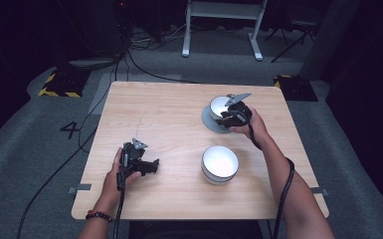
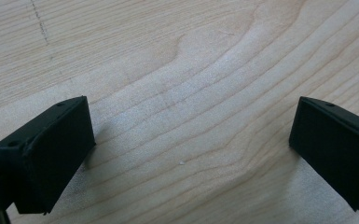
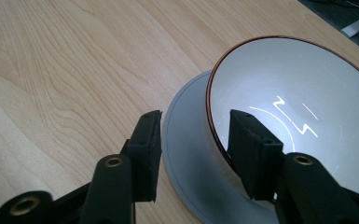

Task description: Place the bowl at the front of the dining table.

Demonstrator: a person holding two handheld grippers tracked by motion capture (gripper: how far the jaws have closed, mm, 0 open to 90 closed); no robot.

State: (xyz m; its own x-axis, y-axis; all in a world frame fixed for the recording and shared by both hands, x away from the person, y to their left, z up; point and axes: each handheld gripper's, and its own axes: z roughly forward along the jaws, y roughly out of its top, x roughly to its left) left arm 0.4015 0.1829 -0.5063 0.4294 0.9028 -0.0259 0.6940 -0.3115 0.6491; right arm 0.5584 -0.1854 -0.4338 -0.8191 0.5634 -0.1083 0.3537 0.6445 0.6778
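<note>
A: High view first, left to right, taking the grey plate [image 1: 210, 122] as the landmark. Well off to the plate's left and nearer the person, the left gripper [image 1: 155, 167] rests low over bare table [image 1: 164, 99]. What are its jaws doing?

B: In the left gripper view they stand spread wide, with nothing but wood grain between them. That hand looks idle.

A: Next, nearer the person than the plate and a little to its right: a white bowl [image 1: 220, 164], upright and alone on the wood, well apart from the plate.

B: Then the plate itself. A second bowl [image 1: 218, 104] sits on it, white inside with a dark red rim, and the right gripper [image 1: 227, 118] is at that bowl's near edge.

A: Pinching it?

B: Not as I read the right gripper view. The bowl's [image 3: 298, 116] rim runs between the jaws, one inside the bowl, the other outside over the plate [image 3: 186, 154]. The outer jaw stands clear of the wall; the jaws are partly spread and not pressing on it.

A: So how far along?

B: My judgement: the work seems to be setting bowls onto the plate. One bowl looks delivered, though it sits tilted against the gripper side. What I think is left is to draw the right gripper away, then deal with the lone bowl, perhaps nesting it on the plate too. That last part is a guess.
</note>
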